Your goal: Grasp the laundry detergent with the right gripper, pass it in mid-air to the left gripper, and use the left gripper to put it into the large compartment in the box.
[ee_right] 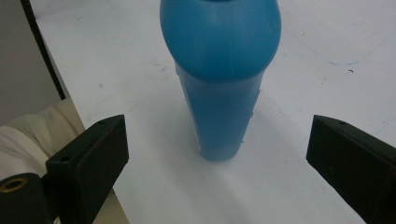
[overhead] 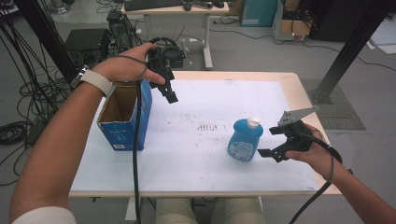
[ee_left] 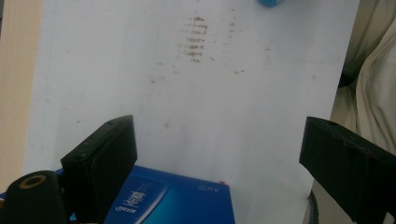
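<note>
I have the right gripper (overhead: 272,142) released, jaws wide; blue bottle (overhead: 243,140) stands upright just ahead, between them. Left gripper (overhead: 169,92) released, well apart.

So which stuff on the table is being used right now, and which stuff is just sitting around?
Being used:
- blue bottle, standing upright; the right gripper is open beside it, fingers apart, not touching
- blue box, open on top, with the left gripper open above its edge

Just sitting around:
- brown smudges on the white table
- desk with a keyboard behind
- cables on the floor
</note>
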### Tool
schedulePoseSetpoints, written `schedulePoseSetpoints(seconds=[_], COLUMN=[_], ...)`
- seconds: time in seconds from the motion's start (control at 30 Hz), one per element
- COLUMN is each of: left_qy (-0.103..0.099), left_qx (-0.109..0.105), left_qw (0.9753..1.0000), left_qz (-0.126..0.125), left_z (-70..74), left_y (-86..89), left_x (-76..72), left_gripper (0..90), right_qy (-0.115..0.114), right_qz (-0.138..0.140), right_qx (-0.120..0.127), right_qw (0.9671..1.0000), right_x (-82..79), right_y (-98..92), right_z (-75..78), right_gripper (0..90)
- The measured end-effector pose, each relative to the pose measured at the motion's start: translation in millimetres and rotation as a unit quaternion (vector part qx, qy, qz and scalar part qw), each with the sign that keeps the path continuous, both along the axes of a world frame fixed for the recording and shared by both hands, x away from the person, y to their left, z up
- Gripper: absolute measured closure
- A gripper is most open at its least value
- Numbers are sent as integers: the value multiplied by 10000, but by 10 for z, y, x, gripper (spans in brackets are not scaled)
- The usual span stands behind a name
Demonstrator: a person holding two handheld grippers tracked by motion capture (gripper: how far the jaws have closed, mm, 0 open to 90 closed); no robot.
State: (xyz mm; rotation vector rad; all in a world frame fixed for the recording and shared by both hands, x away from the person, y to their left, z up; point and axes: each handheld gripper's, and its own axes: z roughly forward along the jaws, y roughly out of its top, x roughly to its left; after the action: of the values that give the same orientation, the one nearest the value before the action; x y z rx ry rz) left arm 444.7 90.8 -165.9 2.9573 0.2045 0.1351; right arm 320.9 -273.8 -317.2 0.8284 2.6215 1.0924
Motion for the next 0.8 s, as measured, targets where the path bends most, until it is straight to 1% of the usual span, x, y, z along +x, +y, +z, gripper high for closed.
schedulePoseSetpoints(seconds=[0.27,0.3,0.8], left_qy=[8,8,0], left_qx=[-13,-14,-18], left_qw=[10000,10000,10000], left_qz=[18,19,11], left_z=[-4,-5,-5], left_y=[3,2,3], left_x=[3,3,4], left_gripper=[115,115,115], right_qy=[9,38,40], right_qz=[-8,-31,-28], right_qx=[-2,-3,16], right_qw=[10000,10000,10000], right_x=[2,-4,-5], right_y=[-2,2,3], right_z=[-7,-4,-11], right_gripper=[55,55,55])
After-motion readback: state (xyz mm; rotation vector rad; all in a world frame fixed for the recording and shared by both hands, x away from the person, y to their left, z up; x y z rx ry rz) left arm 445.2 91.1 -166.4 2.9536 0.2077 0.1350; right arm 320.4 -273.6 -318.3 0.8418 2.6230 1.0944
